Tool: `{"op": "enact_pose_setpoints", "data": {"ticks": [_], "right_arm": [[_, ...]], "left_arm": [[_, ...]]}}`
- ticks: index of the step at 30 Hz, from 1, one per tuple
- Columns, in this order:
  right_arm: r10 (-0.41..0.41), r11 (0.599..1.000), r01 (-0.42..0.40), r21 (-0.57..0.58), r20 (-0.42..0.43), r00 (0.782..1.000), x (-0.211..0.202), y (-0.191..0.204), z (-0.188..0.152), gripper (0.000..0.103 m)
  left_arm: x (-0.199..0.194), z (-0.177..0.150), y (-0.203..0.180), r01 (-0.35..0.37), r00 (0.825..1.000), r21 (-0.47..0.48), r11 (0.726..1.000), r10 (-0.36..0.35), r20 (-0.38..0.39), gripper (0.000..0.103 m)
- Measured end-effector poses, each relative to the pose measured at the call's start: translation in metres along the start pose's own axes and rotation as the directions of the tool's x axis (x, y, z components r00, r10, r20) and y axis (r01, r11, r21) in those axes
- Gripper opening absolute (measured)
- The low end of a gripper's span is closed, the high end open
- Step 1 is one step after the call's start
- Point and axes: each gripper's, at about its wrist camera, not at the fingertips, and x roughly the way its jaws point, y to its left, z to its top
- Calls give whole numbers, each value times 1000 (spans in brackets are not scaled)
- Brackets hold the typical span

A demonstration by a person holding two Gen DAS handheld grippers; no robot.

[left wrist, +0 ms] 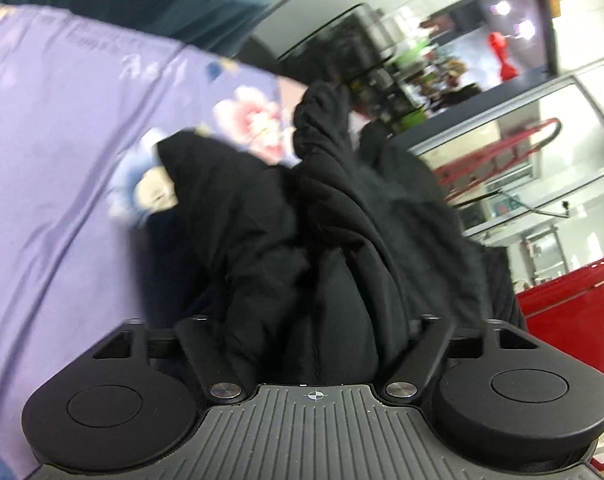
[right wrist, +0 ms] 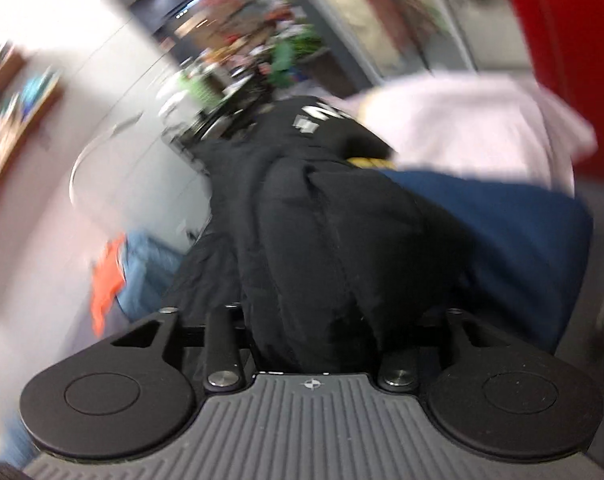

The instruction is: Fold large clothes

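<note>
A purple floral sheet (left wrist: 62, 140) lies under the bunched black garment (left wrist: 321, 220), which fills the left gripper (left wrist: 313, 328)'s wide-spread jaws. It also covers the right gripper (right wrist: 313, 320); I cannot tell its grip.

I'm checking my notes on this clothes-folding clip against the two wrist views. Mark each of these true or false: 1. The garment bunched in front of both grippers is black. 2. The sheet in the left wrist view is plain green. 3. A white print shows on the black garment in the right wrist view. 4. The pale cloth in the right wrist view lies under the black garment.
1. True: the black garment fills the middle of both views.
2. False: the sheet is lilac with a flower print.
3. True: the white print sits at its far end.
4. False: the pale cloth lies beside it, to the right.
</note>
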Motion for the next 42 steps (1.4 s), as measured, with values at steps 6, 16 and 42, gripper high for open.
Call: {"op": "enact_pose_setpoints", "data": {"ticks": [6, 16, 42], "right_arm": [[-22, 999, 23, 45, -16, 1000, 7, -19, -1, 79], [-237, 964, 233, -128, -13, 972, -29, 12, 18, 91], [-408, 532, 52, -845, -202, 890, -92, 214, -82, 103]], "left_arm": [[2, -15, 21, -13, 1000, -15, 1000, 13, -27, 103], [-40, -1, -23, -177, 983, 287, 941, 186, -3, 103], [-73, -64, -225, -281, 887, 679, 678, 454, -86, 103]]}}
